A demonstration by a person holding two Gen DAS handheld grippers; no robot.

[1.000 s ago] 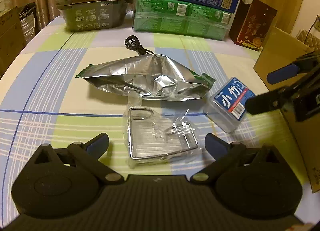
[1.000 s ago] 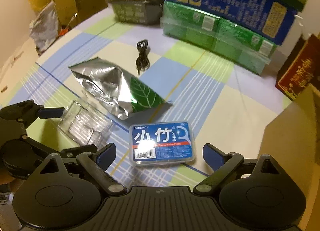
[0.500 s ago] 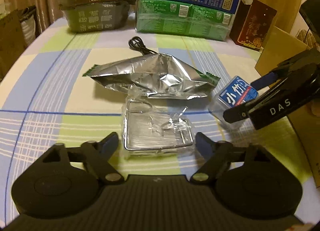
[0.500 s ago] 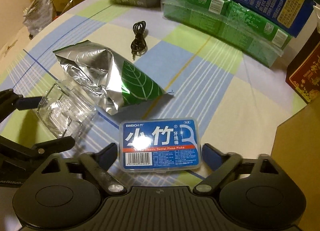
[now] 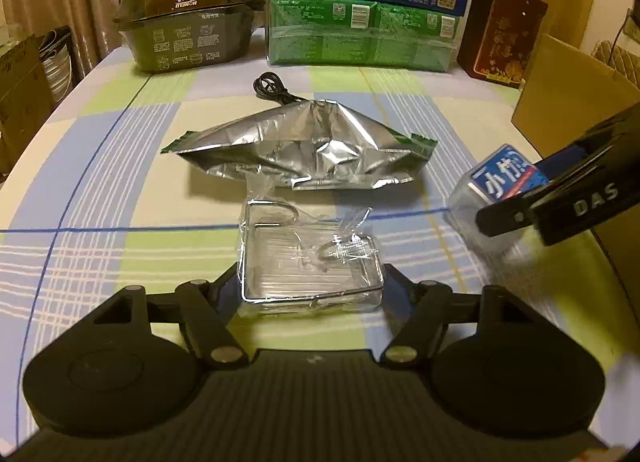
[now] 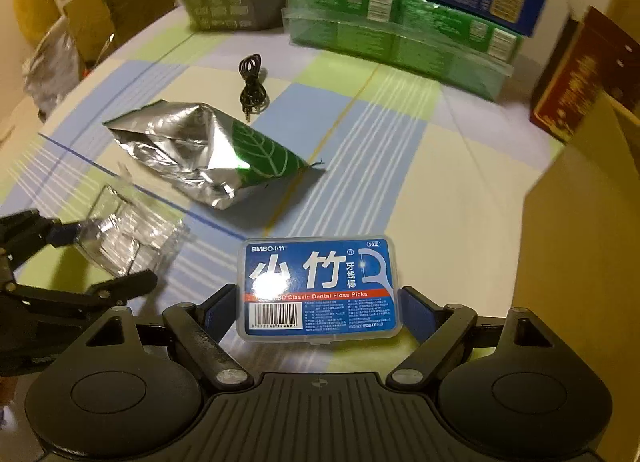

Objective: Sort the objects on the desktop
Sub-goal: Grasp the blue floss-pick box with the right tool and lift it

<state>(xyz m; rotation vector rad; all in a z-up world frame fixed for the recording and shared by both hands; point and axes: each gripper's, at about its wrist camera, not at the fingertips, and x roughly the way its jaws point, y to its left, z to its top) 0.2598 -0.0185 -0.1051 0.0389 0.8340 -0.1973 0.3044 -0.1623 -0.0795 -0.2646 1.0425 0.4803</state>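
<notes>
A wire rack in clear plastic wrap [image 5: 312,258] lies on the checked tablecloth [image 5: 120,190]. My left gripper [image 5: 311,274] straddles it; its jaws are closing and the pads touch the wrap on both sides. The right wrist view shows the same hold from the side, the rack [image 6: 124,238] inside the left gripper [image 6: 104,256]. A blue-labelled floss pick box [image 6: 320,288] lies flat between the fingers of my right gripper [image 6: 320,314], whose pads stand close beside its short ends. The left wrist view has that box [image 5: 500,186] at the right, inside the right gripper [image 5: 516,194].
A crumpled silver and green foil bag [image 5: 304,154] lies just beyond the rack, with a coiled black cable [image 5: 272,88] behind it. Green cartons [image 5: 360,34], a dark food box [image 5: 188,22] and a red-brown box [image 5: 504,38] line the far edge. A cardboard box [image 6: 580,242] stands at the right.
The left jaws have come in from wide apart onto the wrapped rack. The right gripper has moved down and forward, so the floss box now sits between its fingers.
</notes>
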